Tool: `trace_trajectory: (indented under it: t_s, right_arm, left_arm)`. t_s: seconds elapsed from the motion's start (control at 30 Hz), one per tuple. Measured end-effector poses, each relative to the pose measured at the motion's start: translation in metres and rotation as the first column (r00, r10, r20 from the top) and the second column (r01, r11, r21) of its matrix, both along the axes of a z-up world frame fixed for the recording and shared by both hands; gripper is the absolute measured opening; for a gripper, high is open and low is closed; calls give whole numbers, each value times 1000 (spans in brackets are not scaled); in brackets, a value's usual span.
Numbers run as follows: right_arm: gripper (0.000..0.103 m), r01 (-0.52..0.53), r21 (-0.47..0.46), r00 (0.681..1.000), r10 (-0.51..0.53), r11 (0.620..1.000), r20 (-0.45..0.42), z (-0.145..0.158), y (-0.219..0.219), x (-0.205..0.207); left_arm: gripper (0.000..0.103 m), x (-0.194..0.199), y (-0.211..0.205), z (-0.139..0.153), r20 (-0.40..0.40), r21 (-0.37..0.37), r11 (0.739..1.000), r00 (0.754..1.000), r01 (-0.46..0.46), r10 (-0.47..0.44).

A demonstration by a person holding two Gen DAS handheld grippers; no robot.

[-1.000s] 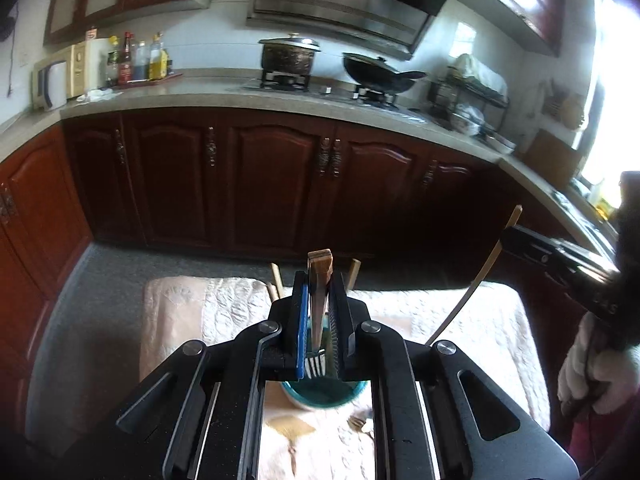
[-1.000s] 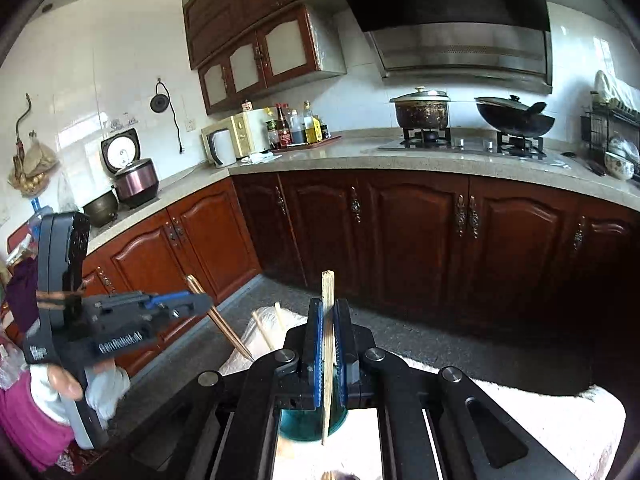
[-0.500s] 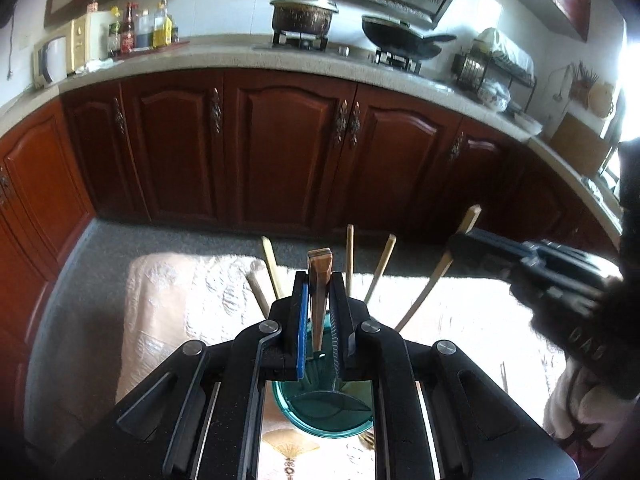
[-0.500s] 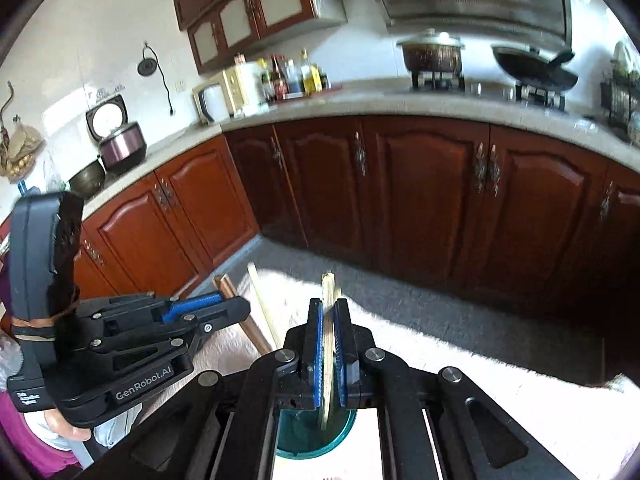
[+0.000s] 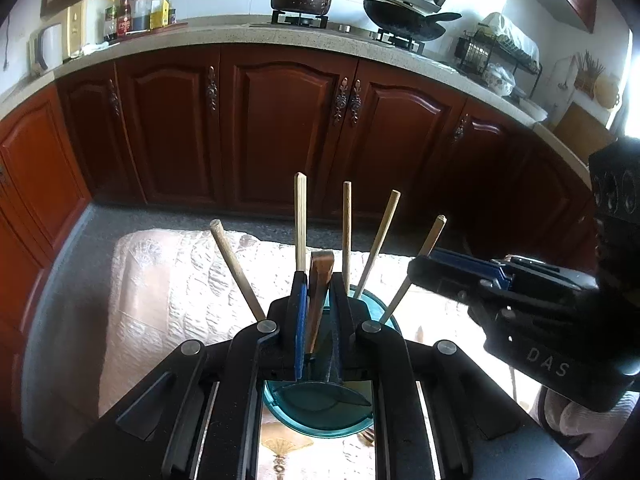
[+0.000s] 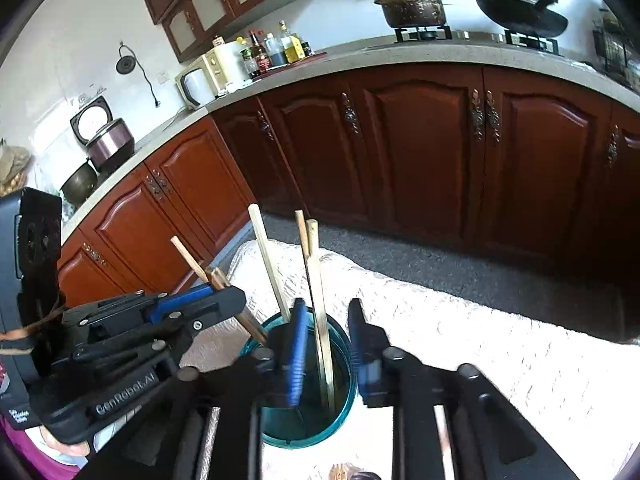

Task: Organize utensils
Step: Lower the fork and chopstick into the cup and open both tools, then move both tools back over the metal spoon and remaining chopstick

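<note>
A: L gripper (image 5: 318, 312)?
B: Jaws closed tight on a dark wooden utensil handle (image 5: 319, 288), right over the teal cup (image 5: 320, 408). What's at its lower end I can't tell, it's hidden.
A: R gripper (image 6: 326, 344)?
B: Jaws spread wide, gripping nothing. A chopstick (image 6: 320, 300) stands free between them, inside the cup.
A: Rest of the utensils?
B: Several more wooden chopsticks (image 5: 347, 232) lean in the same cup, fanned out. Cup sits on a pale quilted cloth (image 5: 168, 288) on the table, w/ dark red cabinets (image 5: 280, 128) behind.
</note>
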State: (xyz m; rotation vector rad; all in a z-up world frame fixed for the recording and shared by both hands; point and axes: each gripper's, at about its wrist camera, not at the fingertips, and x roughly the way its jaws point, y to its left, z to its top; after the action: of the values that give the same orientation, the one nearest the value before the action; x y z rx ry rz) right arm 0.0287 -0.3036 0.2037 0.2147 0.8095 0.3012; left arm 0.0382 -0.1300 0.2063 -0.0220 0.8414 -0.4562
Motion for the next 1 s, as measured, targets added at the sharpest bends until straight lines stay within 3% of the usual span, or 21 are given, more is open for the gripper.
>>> trace_trajectory:
  t_s: [0.23, 0.33, 0.4, 0.6, 0.8, 1.0]
  right_arm:
    - [22, 22, 10, 999, -22, 1000, -23, -5, -7, -9]
    - [23, 26, 18, 999, -25, 999, -29, -7, -7, -16]
    - [25, 28, 21, 999, -27, 999, -34, -9, -7, -21]
    - [26, 39, 27, 998, -38, 999, -48, -11, -11, -36]
    - [26, 50, 7, 998, -50, 999, -33, -7, -11, -55]
    - [31, 73, 5, 997, -73, 997, -10, -2, -15, -82]
  left_arm:
    - [10, -8, 4, 1, -11, -17, 1000, 1000, -1, 0]
    - [19, -14, 5, 3, 2, -13, 1000, 1000, 2, -2]
    - [31, -18, 5, 4, 11, -14, 1000, 1000, 7, -7]
    - [34, -25, 5, 9, 12, -15, 1000, 1000, 12, -11]
    - [45, -44, 3, 26, 72, -16, 1000, 997, 20, -19]
    - [48, -64, 2, 44, 132, 0, 999, 991, 34, -34]
